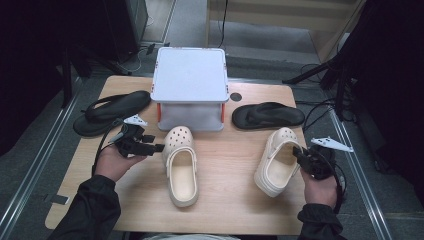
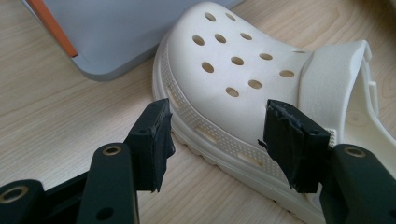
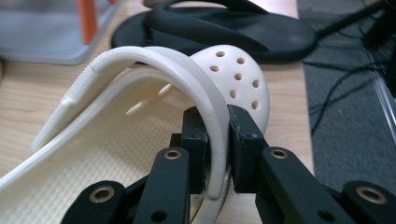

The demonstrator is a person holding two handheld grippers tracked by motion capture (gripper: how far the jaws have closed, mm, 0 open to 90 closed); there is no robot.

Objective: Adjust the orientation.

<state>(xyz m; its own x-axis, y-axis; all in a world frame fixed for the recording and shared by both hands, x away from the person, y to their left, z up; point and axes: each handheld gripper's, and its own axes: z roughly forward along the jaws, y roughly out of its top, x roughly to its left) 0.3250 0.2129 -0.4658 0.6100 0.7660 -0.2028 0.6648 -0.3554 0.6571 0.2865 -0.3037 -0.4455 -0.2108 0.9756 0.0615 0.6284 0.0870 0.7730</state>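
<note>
A cream clog (image 1: 180, 165) lies flat at the table's middle with its toe toward the box. My left gripper (image 1: 157, 147) is at its toe side, open; in the left gripper view the jaws (image 2: 219, 121) stand wide apart before the perforated toe (image 2: 233, 70), and the pads do not press on it. A second cream clog (image 1: 277, 160) sits at the right, tilted onto its side. My right gripper (image 1: 300, 152) is shut on it: in the right gripper view the jaws (image 3: 217, 126) pinch the clog's curved cream strap (image 3: 154, 60).
A grey-white box (image 1: 190, 75) with orange legs stands at the back middle of the wooden table (image 1: 230, 200). One black flip-flop (image 1: 112, 112) lies at the back left, another (image 1: 267, 115) at the back right, just beyond the tilted clog. Cables trail off the table's right edge.
</note>
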